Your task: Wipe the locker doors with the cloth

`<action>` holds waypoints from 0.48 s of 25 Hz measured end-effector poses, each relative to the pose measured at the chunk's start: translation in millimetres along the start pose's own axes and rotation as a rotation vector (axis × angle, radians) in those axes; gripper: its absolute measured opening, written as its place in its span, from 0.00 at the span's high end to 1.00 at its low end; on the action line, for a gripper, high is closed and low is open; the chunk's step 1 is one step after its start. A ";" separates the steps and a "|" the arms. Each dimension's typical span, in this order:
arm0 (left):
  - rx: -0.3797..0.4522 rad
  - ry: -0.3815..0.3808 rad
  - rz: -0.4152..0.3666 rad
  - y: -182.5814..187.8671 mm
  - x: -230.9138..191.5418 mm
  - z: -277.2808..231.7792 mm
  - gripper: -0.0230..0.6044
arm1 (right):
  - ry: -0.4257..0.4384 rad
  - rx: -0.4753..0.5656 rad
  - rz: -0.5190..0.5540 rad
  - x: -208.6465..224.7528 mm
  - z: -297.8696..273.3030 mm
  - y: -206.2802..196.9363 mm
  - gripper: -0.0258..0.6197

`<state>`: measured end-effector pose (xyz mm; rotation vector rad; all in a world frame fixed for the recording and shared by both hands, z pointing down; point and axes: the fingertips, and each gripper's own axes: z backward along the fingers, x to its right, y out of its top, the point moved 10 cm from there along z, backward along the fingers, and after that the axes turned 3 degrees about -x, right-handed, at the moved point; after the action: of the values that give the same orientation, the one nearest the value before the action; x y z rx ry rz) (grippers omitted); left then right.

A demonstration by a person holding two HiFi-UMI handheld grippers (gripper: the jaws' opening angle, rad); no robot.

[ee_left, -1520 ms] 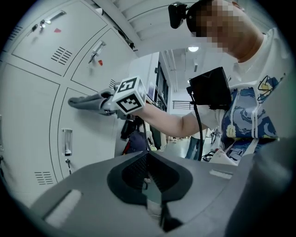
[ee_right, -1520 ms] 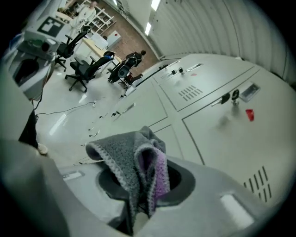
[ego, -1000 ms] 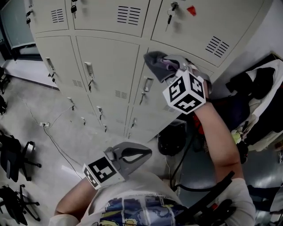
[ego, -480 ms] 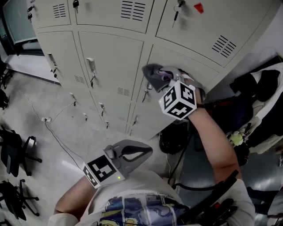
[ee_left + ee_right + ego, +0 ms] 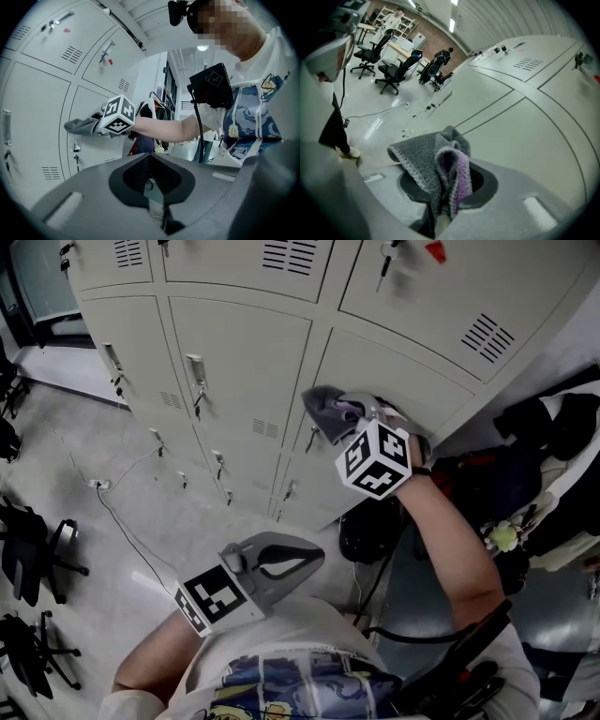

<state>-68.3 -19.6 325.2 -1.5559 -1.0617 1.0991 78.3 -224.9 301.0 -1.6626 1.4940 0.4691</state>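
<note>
- The right gripper (image 5: pixel 440 211) has its fingers (image 5: pixel 520 199) clenched on the cloth (image 5: pixel 436 171); a bunched fold rises out of the gap between them and hangs over the front
- The cloth is a soft grey terry with a pale stitched edge and a lilac inner face showing in the fold
- It should handle as light and limp, with no stiffness of its own, so it will fold and drag rather than slide as a flat pad; the pile probably grips painted metal a little
- A deep hold on the gathered middle, as here, looks sensible; a pinch at a corner would likely let the rest flop away from the locker door (image 5: pixel 403 371)
- In the head view the cloth (image 5: pixel 326 407) lies at the left edge of that locker door, just above its latch (image 5: pixel 312 435), and seems to be pressed on the panel, though actual contact is hard to confirm
- The right gripper (image 5: pixel 349 413) reaches toward the locker door from below and to the right, its marker cube (image 5: pixel 375 457) just behind the cloth
- The left gripper (image 5: pixel 157 211) is empty, fingers closed together, held low and well apart from the locker door, near the person's body
- Most of the locker door to the right of the cloth looks bare and unwiped, by my reading
</note>
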 end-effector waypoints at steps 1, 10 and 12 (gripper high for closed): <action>-0.001 0.002 0.001 -0.2 -0.3 -0.1 0.96 | 0.001 0.005 -0.007 -0.4 -0.4 -0.2 0.83; -0.007 0.007 0.008 -2.2 -0.7 -2.5 0.96 | 0.069 -0.031 0.004 -29.5 -26.8 -16.5 0.83; -0.010 0.011 0.011 -2.6 -1.2 -2.1 0.96 | 0.083 -0.039 0.002 -36.4 -34.2 -19.8 0.83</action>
<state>-66.8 -20.6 328.3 -1.5759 -1.0540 1.0932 80.4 -229.4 354.5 -1.7294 1.5564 0.4374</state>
